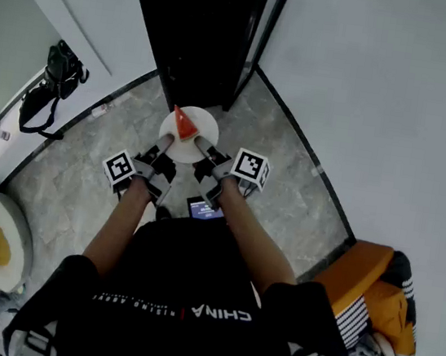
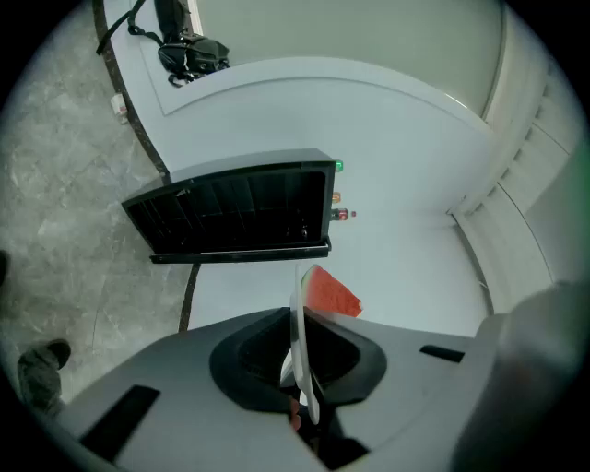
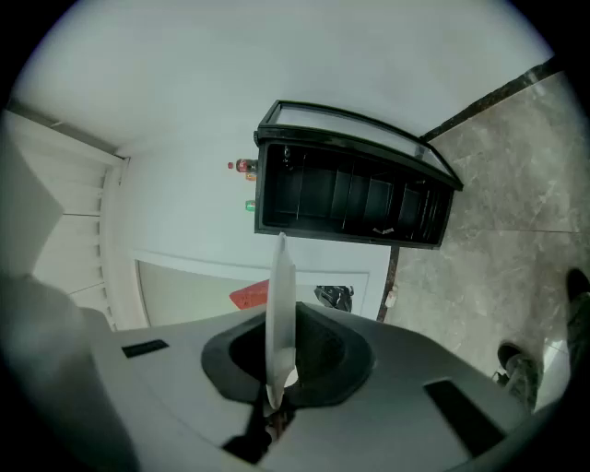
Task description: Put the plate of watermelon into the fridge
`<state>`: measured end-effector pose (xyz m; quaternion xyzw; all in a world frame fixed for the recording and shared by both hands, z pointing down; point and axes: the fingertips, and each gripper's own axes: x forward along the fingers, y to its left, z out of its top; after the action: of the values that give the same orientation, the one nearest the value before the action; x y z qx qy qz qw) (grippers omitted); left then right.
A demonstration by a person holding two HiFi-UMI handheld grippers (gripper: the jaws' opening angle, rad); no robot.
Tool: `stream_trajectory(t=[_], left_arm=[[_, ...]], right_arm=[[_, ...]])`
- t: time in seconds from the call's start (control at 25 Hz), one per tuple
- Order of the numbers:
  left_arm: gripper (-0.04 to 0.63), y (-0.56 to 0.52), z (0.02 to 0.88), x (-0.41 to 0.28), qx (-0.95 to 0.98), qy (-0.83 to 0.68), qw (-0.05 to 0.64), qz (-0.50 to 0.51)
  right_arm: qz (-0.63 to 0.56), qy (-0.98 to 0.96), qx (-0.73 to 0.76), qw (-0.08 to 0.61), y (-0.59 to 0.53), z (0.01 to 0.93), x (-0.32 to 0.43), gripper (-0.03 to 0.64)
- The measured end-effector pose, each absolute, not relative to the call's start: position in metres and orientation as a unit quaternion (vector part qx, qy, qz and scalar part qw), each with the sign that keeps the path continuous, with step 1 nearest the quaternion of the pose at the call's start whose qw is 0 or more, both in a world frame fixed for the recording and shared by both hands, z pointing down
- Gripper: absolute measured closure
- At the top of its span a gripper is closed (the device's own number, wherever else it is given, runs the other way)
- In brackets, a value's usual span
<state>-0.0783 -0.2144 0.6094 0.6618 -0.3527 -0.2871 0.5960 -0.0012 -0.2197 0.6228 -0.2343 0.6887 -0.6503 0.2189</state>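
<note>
Two claws (image 1: 166, 140) (image 1: 200, 142) pinch a thin, round, perhaps ceramic plate (image 1: 190, 151) of watermelon (image 1: 184, 125).

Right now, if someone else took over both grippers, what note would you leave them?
Left gripper: shut on the left rim of the plate.
Right gripper: shut on its right rim.
Things: the plate is held between the two above the floor, with a watermelon slice on it. The black fridge stands straight ahead.
Done: plate is up and in front of the fridge.
Left: I can't tell if the door is open. Set the plate on a shelf inside and let go.
</note>
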Motion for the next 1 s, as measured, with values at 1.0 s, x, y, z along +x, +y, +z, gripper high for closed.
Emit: stream_trajectory(t=[1.0], left_arm=[[0.563, -0.2136, 0.6177, -0.0783, 0.667, -0.345, 0.596, -0.283]], right_arm=[[-0.647, 0.694, -0.235, 0.211, -0.2190, 0.6288, -0.0016, 0.595]])
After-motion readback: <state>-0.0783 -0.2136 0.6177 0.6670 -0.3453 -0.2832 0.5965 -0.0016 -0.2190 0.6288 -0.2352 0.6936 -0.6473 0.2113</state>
